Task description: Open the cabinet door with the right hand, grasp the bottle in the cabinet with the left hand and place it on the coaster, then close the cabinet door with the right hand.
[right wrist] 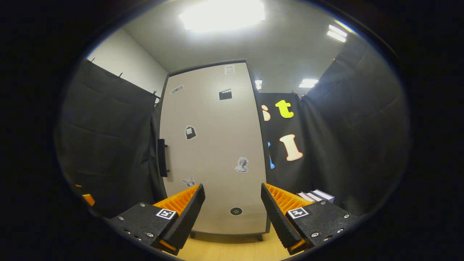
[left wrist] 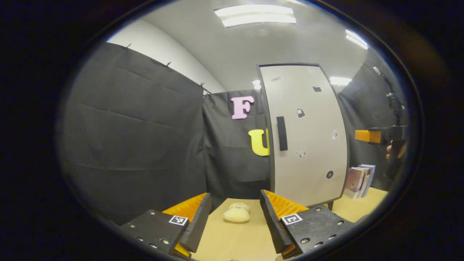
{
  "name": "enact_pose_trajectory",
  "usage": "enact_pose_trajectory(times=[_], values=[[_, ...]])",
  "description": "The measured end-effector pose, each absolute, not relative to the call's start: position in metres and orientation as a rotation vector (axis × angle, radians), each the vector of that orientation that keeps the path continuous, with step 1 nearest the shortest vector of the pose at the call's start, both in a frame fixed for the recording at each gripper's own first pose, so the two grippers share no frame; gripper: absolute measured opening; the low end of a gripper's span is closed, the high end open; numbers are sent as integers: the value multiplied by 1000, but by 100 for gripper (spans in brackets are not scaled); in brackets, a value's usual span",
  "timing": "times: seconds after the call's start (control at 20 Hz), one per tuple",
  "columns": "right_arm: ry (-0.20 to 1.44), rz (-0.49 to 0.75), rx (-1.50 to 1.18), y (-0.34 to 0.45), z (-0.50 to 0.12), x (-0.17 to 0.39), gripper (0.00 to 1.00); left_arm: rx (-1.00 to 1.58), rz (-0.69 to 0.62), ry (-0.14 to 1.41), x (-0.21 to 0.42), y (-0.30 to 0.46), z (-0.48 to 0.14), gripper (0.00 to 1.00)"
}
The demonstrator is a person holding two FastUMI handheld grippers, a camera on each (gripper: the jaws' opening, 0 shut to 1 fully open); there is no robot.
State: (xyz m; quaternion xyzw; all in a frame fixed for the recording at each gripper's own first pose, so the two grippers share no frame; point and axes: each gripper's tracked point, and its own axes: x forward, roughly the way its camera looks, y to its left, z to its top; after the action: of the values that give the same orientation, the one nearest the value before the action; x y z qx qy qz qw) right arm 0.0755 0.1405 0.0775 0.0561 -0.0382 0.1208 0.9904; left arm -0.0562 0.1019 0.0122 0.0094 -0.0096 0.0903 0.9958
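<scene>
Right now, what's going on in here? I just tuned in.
Nothing is held yet. The cabinet door is shut, its handle on the left edge. The right gripper faces the door, fingers apart, not touching it. The left gripper is open too, held over the table, where a small pale plush lies. Books stand beside the cabinet. The door hides whatever is inside.

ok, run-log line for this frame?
cabinet door: shut | handle: untouched | right tongs: open, facing door | left tongs: open, empty
</scene>
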Motion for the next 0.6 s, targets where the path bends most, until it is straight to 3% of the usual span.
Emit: enact_pose_trajectory(times=[0.6], values=[[-122, 380, 94, 268, 111, 121, 95, 55, 312, -13, -103, 178, 8, 77]])
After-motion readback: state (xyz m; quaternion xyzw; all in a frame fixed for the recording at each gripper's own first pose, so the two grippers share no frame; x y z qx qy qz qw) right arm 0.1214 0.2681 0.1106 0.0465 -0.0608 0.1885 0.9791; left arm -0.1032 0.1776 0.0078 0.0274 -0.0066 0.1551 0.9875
